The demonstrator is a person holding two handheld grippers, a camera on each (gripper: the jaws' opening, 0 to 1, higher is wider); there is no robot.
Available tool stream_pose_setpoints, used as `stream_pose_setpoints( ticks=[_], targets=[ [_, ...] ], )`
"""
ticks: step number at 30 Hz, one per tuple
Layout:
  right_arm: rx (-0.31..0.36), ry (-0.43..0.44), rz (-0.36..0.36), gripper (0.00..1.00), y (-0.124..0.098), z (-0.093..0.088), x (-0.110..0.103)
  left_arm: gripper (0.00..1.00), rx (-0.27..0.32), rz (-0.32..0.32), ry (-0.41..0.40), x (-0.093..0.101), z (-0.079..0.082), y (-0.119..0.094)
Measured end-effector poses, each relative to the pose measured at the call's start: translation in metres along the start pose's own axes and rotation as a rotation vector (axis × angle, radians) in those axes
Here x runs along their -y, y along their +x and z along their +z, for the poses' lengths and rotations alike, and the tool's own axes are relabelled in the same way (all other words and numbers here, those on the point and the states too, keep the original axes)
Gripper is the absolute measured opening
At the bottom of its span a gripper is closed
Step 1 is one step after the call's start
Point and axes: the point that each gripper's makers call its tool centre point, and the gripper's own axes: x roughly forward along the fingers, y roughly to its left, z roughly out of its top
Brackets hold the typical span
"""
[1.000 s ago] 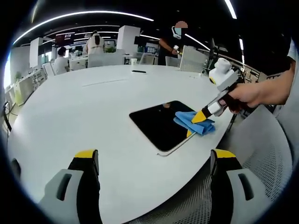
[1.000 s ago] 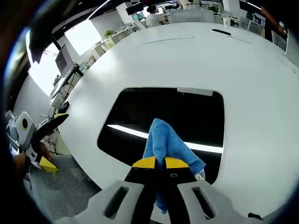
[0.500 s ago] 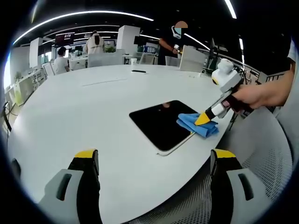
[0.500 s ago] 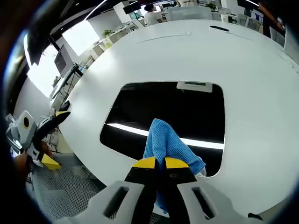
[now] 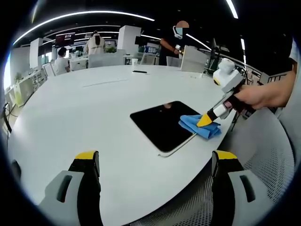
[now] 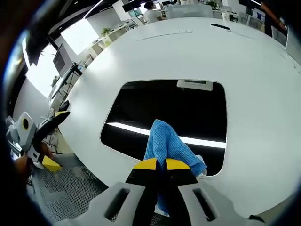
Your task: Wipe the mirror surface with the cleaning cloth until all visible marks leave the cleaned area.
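Observation:
A dark rectangular mirror (image 5: 162, 125) (image 6: 164, 115) lies flat on the round white table (image 5: 84, 108), near its right edge. My right gripper (image 5: 205, 121) (image 6: 157, 164) is shut on a blue cleaning cloth (image 5: 198, 127) (image 6: 167, 147) and holds it down on the mirror's corner closest to that edge. In the right gripper view the cloth bunches up in front of the closed yellow tips, over a bright reflected light stripe. My left gripper (image 5: 155, 160) is open, hanging over the table's near edge, well short of the mirror; it also appears at the left of the right gripper view (image 6: 49, 122).
A hand (image 5: 256, 95) holds the right gripper from the right. A dark flat object (image 5: 139, 72) lies far across the table. People (image 5: 95, 44) and desks stand in the office behind. Grey mesh seating (image 5: 263, 155) lies past the table's right edge.
The right gripper with the cloth has slid slightly toward the mirror's edge-side corner, then held. The left gripper has stayed still.

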Motion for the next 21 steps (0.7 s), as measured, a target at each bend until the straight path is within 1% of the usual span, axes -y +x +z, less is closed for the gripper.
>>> stream_pose_setpoints(
  ticks=[5,21],
  targets=[
    [-0.004,-0.013,-0.003,0.0,-0.0005,-0.0006,-0.0001,0.99,-0.001,-0.002,-0.001,0.0006,-0.0003,0.0003],
    [-0.006,0.0,0.001,0.0,-0.0043,-0.0031,0.006,0.99,-0.001,-0.003,-0.002,0.0008,-0.0005,0.0005]
  ],
)
